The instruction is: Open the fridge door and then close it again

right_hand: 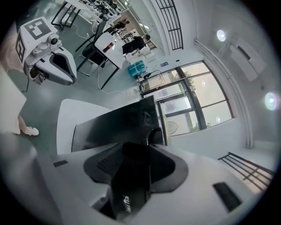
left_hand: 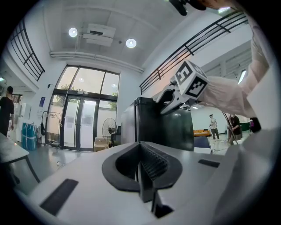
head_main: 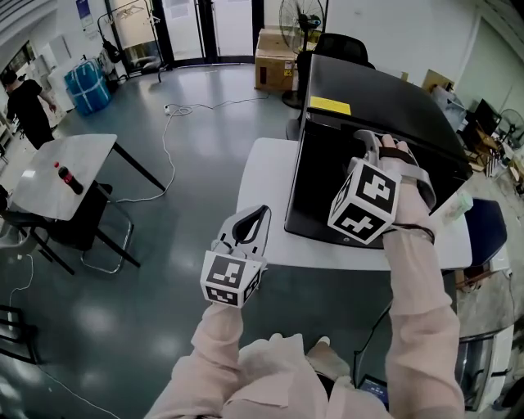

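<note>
A black mini fridge [head_main: 385, 106] stands on a white table [head_main: 262, 192], its dark door [head_main: 323, 176] facing me. My right gripper [head_main: 368, 141] reaches over the door's top edge. In the right gripper view the black door edge [right_hand: 131, 176] fills the gap between the jaws of this gripper [right_hand: 131, 160], which is shut on it. My left gripper [head_main: 254, 216] hovers off the table's near-left side, apart from the fridge. Its jaws meet with nothing between them in the left gripper view [left_hand: 141, 165], where the fridge [left_hand: 162, 127] and the right gripper [left_hand: 169, 100] show ahead.
A yellow sticker [head_main: 329, 105] lies on the fridge top. To the left stands a second table [head_main: 61, 164] with a cola bottle [head_main: 70, 178] and a chair. A cable [head_main: 168, 139] runs over the floor. A cardboard box [head_main: 274, 57], a fan [head_main: 301, 20] and a person [head_main: 24, 102] are farther off.
</note>
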`<act>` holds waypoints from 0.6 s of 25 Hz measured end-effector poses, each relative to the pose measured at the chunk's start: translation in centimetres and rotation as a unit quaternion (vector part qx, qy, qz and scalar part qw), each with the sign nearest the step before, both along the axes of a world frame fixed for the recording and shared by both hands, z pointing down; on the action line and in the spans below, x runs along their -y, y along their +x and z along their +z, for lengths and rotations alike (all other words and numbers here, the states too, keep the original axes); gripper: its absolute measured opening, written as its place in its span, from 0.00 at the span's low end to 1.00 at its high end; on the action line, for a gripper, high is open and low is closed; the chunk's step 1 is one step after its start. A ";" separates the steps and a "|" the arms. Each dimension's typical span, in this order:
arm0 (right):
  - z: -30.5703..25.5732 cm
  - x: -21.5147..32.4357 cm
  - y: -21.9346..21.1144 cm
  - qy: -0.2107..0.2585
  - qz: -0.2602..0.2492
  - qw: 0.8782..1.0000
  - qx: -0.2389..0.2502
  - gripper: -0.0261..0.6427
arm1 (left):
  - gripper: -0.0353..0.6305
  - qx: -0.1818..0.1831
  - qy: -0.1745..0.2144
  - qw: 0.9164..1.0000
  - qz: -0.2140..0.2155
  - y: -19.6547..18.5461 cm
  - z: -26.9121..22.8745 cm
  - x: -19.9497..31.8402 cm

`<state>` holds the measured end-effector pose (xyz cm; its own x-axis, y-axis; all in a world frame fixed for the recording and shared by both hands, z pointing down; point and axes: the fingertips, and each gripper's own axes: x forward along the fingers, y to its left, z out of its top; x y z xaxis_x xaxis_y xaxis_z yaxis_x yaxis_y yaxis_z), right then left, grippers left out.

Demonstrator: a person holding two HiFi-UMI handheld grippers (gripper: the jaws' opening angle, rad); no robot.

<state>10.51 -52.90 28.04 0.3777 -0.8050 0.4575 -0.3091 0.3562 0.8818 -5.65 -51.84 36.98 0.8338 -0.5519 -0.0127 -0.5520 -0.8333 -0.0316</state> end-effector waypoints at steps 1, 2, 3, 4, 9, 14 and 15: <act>0.0 0.0 -0.1 0.000 0.001 1.000 -0.002 0.33 | 0.07 0.001 -0.001 1.000 0.000 -0.2 0.1 -0.1; -0.1 0.0 -0.2 0.001 0.003 1.000 -0.005 0.33 | 0.07 0.002 -0.002 1.000 -0.001 -0.4 0.2 -0.2; -0.1 0.0 -0.2 0.003 0.004 1.000 -0.006 0.33 | 0.07 0.003 -0.003 1.000 -0.002 -0.6 0.3 -0.2; -0.2 0.1 -0.3 0.007 0.007 1.000 -0.005 0.33 | 0.07 0.003 -0.004 1.000 -0.003 -0.7 0.3 -0.3; 0.0 0.1 -0.2 0.017 0.004 1.000 -0.002 0.33 | 0.07 0.005 -0.004 1.000 -0.004 -0.2 0.6 -0.8; 0.0 -0.2 -0.2 0.024 -0.011 1.000 0.003 0.32 | 0.07 0.002 -0.005 1.000 -0.010 0.3 0.4 -1.6; 0.0 -0.3 -0.2 0.025 -0.013 1.000 0.002 0.32 | 0.07 0.001 -0.006 1.000 -0.013 0.4 0.4 -1.9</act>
